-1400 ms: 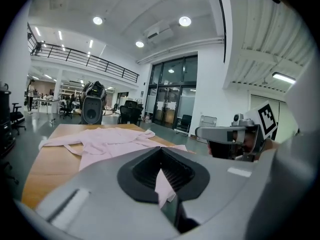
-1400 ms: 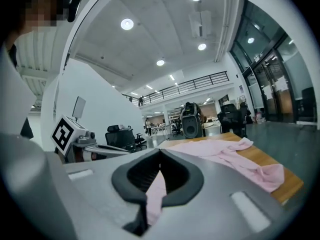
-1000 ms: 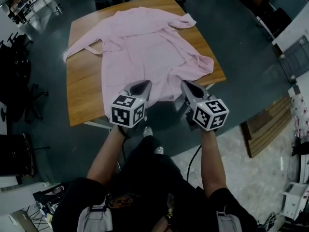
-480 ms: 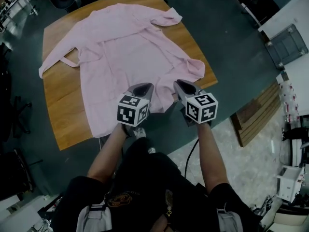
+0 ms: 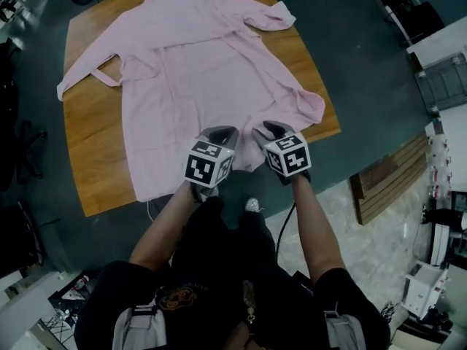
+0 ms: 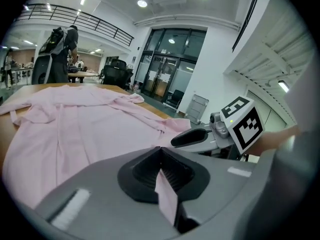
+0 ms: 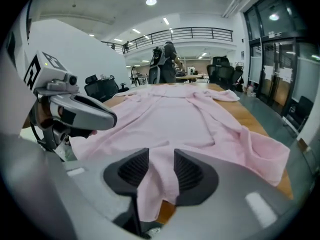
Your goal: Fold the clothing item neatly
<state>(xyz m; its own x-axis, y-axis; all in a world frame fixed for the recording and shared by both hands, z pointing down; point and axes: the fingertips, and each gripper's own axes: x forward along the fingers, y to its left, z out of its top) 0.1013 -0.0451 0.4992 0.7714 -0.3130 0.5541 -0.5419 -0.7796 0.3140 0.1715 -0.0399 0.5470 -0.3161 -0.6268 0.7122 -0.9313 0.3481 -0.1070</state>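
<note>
A pink robe-like garment (image 5: 197,71) lies spread flat on the wooden table (image 5: 91,137), with its sleeves out to both sides. Both grippers are at its near hem, close together. My left gripper (image 5: 222,131) is shut, and a fold of the hem is pinched between its pads (image 6: 161,151). My right gripper (image 5: 264,127) stands just to its right. Its jaws have just been opening and now stand apart, with a loose strip of the pink hem (image 7: 161,184) lying between them, unpressed. Each gripper shows in the other's view: the right gripper (image 6: 192,137), the left gripper (image 7: 85,111).
The hem hangs slightly over the table's near edge (image 5: 219,188), and my legs are right below it. Dark floor surrounds the table. A wooden pallet (image 5: 387,184) lies to the right. A person with a backpack (image 6: 57,54) stands beyond the far side, among office chairs and desks.
Both grippers have dropped toward the near hem and drawn closer together. The garment lies as before.
</note>
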